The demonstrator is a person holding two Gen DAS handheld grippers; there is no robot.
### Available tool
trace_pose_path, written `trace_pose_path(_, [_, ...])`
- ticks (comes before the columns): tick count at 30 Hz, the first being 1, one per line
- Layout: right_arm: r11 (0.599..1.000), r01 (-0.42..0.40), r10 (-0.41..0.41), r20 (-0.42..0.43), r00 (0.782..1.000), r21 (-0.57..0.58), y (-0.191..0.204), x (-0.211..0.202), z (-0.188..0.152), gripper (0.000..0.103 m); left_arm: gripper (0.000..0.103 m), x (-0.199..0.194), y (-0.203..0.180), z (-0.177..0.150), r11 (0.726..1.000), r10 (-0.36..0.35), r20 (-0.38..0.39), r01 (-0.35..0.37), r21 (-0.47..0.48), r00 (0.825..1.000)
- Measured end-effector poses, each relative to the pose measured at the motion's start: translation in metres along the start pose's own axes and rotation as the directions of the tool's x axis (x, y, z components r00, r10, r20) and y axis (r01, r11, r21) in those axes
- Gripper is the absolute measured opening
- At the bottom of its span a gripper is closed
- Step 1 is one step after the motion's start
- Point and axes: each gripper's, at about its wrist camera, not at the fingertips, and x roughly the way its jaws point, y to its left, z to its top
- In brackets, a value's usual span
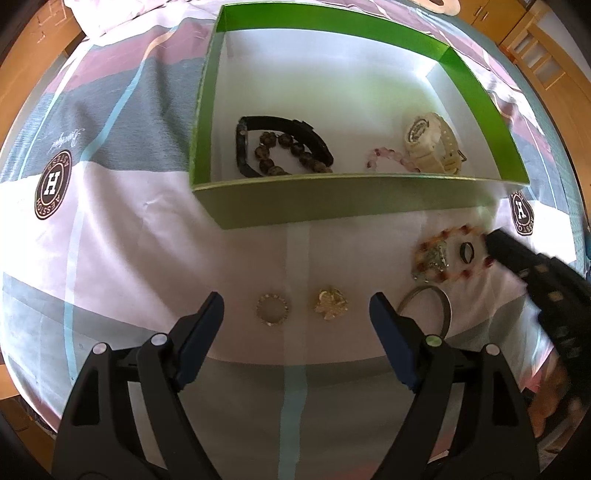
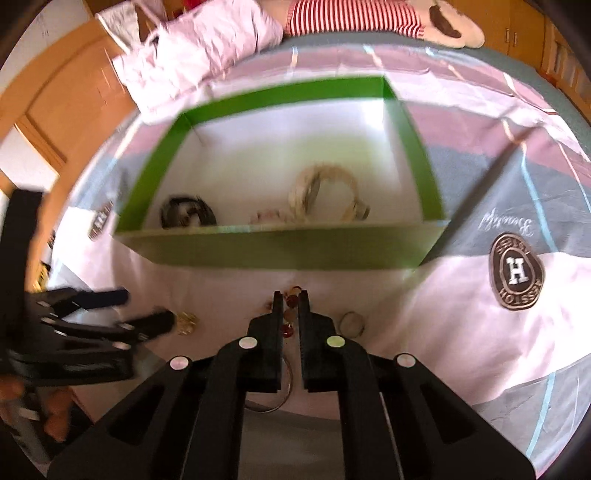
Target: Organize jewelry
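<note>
A green box [image 1: 347, 206] with a white floor lies on the bed and holds a black watch [image 1: 280, 125], a dark bead bracelet [image 1: 291, 155], a pink bead bracelet [image 1: 391, 157] and a cream watch [image 1: 432, 147]. In front of it lie a sparkly ring [image 1: 272, 309], a gold brooch [image 1: 330, 303], a silver bangle [image 1: 432, 306], a dark ring [image 1: 467, 252] and a red-orange bead bracelet [image 1: 454, 254]. My left gripper [image 1: 295, 314] is open above the ring and brooch. My right gripper [image 2: 291, 301] is shut on the red-orange bead bracelet [image 2: 290, 306]; it also shows in the left wrist view [image 1: 524, 258].
The bedspread [image 1: 110, 258] is striped pink, grey and white with round logos. A crumpled pillow [image 2: 199, 48] and a striped cloth [image 2: 351, 18] lie behind the box. Wooden furniture [image 2: 55, 110] stands around the bed.
</note>
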Motion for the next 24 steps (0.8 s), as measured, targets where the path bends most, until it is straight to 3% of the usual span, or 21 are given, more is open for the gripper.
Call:
trace_pose_path(6, [0.994, -0.107, 0.105, 0.066, 0.992, 0.021, -0.008, -0.024, 0.006, 0.007, 0.082, 0.004, -0.008, -0.002, 1.0, -0.013, -0.015, 0.014, 0.017, 1.0])
trace_pose_path(12, [0.998, 0.043, -0.043, 0.007, 0.999, 0.042, -0.016, -0.011, 0.008, 0.007, 0.082, 0.009, -0.019, -0.003, 0.999, -0.011, -0.024, 0.012, 0.041, 1.0])
trace_pose_path(17, [0.98, 0.195, -0.193, -0.052, 0.98, 0.045, -0.035, -0.001, 0.001, 0.008, 0.082, 0.007, -0.016, -0.003, 0.999, -0.015, -0.016, 0.016, 0.042, 1.0])
trace_pose_path(19, [0.973, 0.221, -0.216, -0.071, 0.974, 0.066, -0.042, 0.003, -0.001, 0.011, 0.082, 0.006, -0.015, -0.002, 0.999, -0.024, -0.014, 0.025, 0.033, 1.0])
trace_pose_path(21, [0.971, 0.222, -0.215, -0.078, 0.973, 0.09, -0.047, 0.004, -0.003, 0.025, 0.082, 0.005, -0.013, -0.002, 0.999, -0.034, -0.013, 0.034, 0.03, 0.999])
trace_pose_path(24, [0.978, 0.18, -0.174, -0.071, 0.982, 0.101, -0.046, 0.003, -0.004, 0.027, 0.082, 0.004, -0.015, -0.002, 0.999, -0.04, -0.011, 0.04, 0.033, 0.999])
